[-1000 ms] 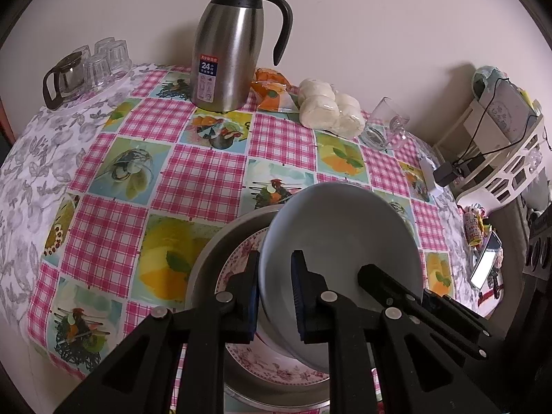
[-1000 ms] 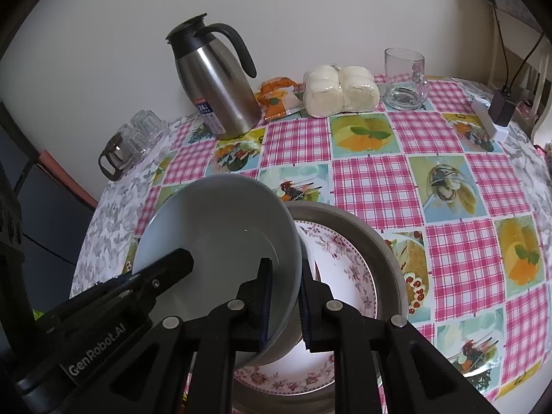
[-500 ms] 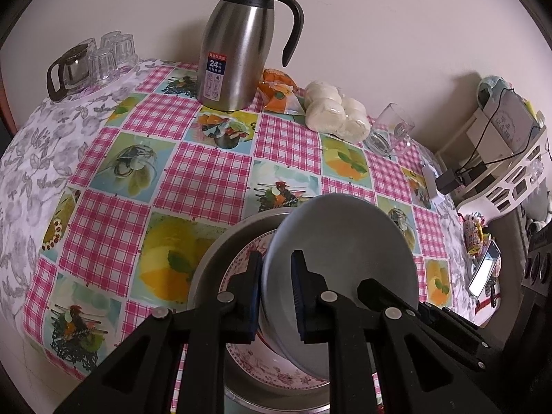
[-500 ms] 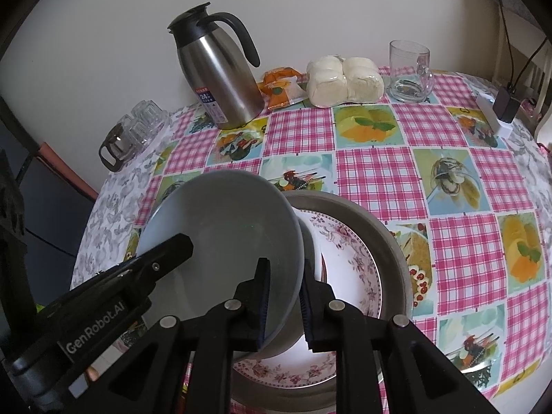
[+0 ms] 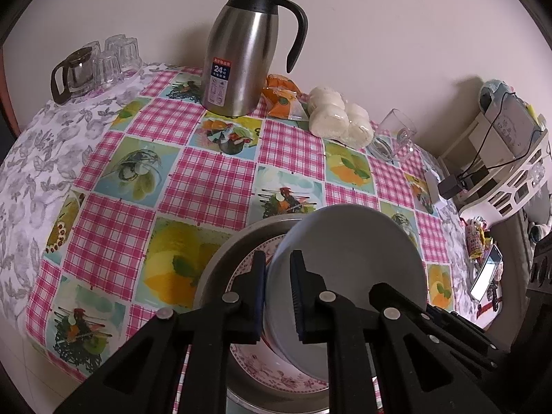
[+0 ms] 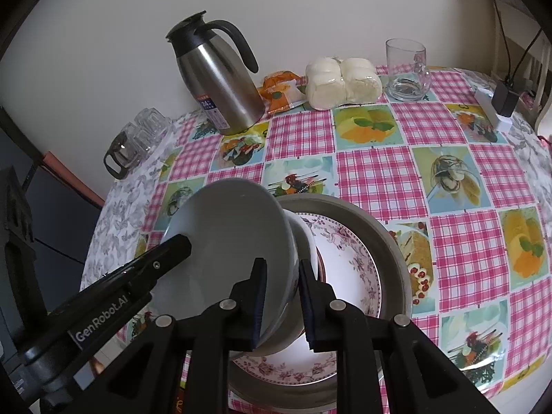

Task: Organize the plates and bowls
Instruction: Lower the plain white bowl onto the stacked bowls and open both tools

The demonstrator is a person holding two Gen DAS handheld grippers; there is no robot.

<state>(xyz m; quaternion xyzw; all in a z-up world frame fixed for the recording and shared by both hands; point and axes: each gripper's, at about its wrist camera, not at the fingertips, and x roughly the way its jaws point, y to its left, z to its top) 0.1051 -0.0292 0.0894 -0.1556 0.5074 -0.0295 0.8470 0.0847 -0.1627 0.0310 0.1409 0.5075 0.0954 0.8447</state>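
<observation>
Left wrist: left gripper [image 5: 277, 293] on tilted bowl [image 5: 352, 262] (rim)

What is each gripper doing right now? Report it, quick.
Left gripper: closed on the rim of the grey bowl.
Right gripper: jaws opening, with the opposite rim of the grey bowl between them.

grey bowl [image 6: 234, 241] tilted, over floral plate [image 6: 348, 265]
</observation>
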